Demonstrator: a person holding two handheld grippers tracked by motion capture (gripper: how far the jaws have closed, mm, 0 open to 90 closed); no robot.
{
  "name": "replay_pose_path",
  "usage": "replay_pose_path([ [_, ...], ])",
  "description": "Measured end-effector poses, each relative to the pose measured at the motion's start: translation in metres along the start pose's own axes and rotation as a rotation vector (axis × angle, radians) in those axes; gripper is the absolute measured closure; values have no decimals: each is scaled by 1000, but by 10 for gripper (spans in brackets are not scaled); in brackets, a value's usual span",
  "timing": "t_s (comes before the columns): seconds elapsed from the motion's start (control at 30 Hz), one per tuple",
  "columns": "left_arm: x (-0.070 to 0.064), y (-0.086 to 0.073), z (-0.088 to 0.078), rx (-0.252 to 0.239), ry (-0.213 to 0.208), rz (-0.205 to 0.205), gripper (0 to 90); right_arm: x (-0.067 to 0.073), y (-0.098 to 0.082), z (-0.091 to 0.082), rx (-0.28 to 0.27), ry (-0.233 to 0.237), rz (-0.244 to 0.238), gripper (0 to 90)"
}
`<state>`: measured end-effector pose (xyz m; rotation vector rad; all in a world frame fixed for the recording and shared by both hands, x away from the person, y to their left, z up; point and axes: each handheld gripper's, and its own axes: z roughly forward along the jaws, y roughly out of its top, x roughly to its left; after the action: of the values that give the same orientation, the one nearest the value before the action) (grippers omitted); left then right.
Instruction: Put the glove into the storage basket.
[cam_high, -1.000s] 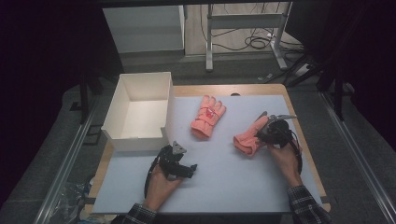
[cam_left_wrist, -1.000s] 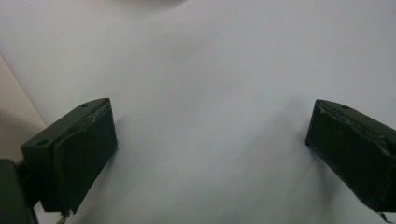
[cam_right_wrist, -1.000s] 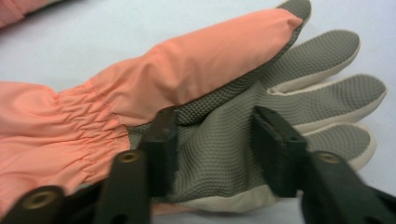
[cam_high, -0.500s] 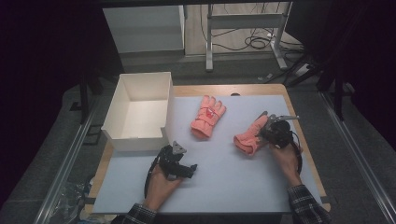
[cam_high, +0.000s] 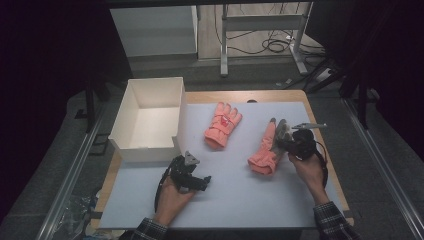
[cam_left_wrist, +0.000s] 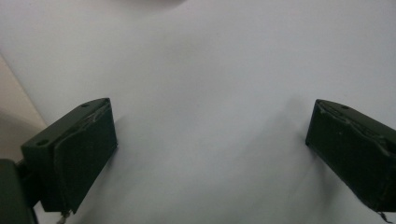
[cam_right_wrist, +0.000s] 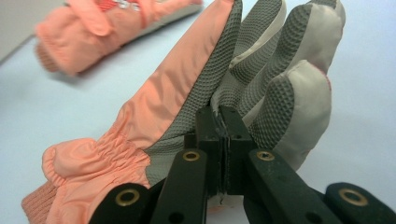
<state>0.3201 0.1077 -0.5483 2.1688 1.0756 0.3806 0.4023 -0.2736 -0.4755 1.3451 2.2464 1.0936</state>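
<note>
Grey grip-palm of glove (cam_right_wrist: 243, 70) pinched by right gripper (cam_right_wrist: 219, 122) (high view hides pinch); left gripper (cam_left_wrist: 208, 140) gapes.

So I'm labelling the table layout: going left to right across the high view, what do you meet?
White box → left tool → flat pink glove → second pink glove, pinched by the shut right tool.

Overhead light falls evenly on the pale table (cam_high: 240, 200), leaving the surrounding room dark and murky. Soft shadows trail the left gripper (cam_left_wrist: 210, 154) jaws. The far glove (cam_right_wrist: 107, 28) blurs out of focus; the near glove (cam_right_wrist: 261, 70) stays sharp.
</note>
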Motion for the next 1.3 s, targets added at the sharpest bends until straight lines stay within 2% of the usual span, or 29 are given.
replay_pose_path([
  [0.23,0,0,0,0,0,0,17,21,3,-15,-26,85,-35,879],
  [0.27,0,0,0,0,0,3,17,28,3,-18,-26,114,-54,879],
  [0.3,0,0,0,0,0,3,17,28,3,-18,-26,114,-54,879],
  [0.4,0,0,0,-1,0,1,17,43,0,-18,-19,172,-89,878],
  [0.6,0,0,0,1,0,2,17,62,-8,-7,23,269,-143,878],
  [0.67,0,0,0,1,0,2,17,70,-11,2,55,313,-183,878],
  [0.7,0,0,0,1,0,2,17,70,-11,2,55,313,-183,878],
  [0.8,0,0,0,0,0,0,17,76,-14,15,88,349,-236,878],
  [1.03,0,0,0,0,0,1,17,75,-18,30,116,335,-281,842],
  [1.3,0,0,0,1,0,4,17,69,-10,25,65,286,-287,709],
])
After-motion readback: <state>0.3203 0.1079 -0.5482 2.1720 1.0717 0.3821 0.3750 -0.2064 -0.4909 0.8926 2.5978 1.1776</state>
